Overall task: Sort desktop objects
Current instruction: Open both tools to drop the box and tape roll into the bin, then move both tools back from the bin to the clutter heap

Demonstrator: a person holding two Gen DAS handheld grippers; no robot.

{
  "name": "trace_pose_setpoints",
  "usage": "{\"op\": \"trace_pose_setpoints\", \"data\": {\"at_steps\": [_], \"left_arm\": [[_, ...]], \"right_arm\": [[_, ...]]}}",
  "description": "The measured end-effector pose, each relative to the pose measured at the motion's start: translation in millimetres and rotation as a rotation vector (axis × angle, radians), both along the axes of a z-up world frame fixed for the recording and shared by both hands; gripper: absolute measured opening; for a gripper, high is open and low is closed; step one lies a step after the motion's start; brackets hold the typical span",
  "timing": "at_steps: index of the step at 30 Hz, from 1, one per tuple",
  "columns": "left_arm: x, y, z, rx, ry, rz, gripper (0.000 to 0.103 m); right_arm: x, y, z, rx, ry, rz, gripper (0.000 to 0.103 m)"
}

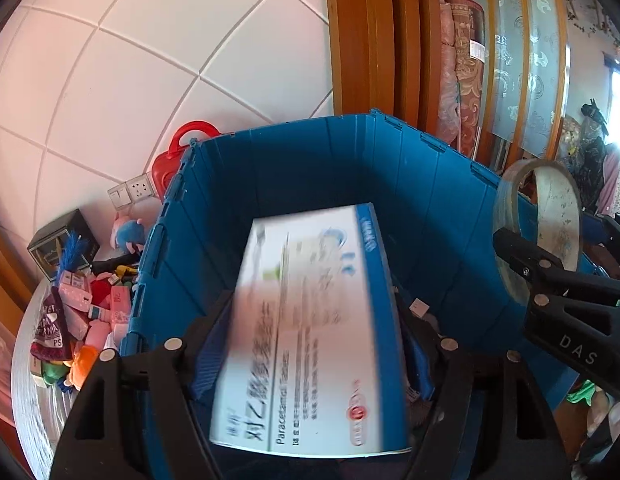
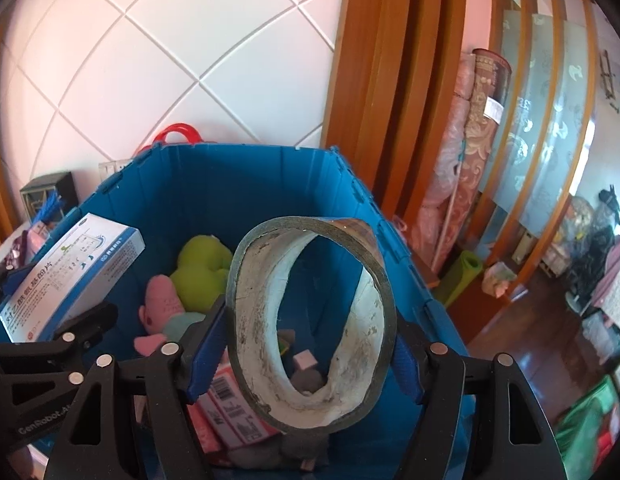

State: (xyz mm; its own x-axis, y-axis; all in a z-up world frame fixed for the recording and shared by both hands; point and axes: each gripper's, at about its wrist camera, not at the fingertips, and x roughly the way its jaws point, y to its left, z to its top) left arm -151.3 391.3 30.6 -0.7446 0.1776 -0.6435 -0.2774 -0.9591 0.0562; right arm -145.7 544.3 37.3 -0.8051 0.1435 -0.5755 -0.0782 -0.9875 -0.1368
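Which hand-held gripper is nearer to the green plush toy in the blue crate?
Right. The right hand-held gripper, holding the tape roll, hangs over the crate near the green plush toy; the left hand-held gripper holds the medicine box farther left.

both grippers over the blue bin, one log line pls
left gripper: holds medicine box | right gripper: holds tape roll | both above blue bin

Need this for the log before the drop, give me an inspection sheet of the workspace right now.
Surface: round pale table, crowded at left.
Job's things: white-and-blue paracetamol box and worn tape roll held over the blue plastic crate.
Clutter: green plush toy, pink plush toy in the crate; small packets on the table.
Grippers: left hand-held gripper shut on the box; right hand-held gripper shut on the roll.
Cables: nothing seen.
Surroundings: white tiled wall, wooden door frame.
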Motion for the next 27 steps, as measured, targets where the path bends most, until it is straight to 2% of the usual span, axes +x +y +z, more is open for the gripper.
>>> {"op": "trace_pose_setpoints", "data": {"at_steps": [1,2,3,7,17,27], "left_arm": [[0,-1,0,0.002,0.002,0.0,0.081],[2,-3,1,0.005,0.007,0.002,0.082],[3,-5,2,0.008,0.013,0.005,0.084],[10,-13,6,0.024,0.037,0.011,0.091],[25,-38,15,0.057,0.073,0.041,0.091],[48,-97,27,0.094,0.136,0.113,0.091]], "right_arm": [[1,0,1,0.007,0.006,-0.003,0.09],[3,1,3,0.01,0.017,-0.01,0.099],[6,1,6,0.023,0.031,-0.031,0.103],[17,3,18,0.018,0.072,-0.039,0.103],[37,-13,32,0.014,0.107,-0.03,0.103],[48,-54,38,-0.036,0.135,0.029,0.103]]}}
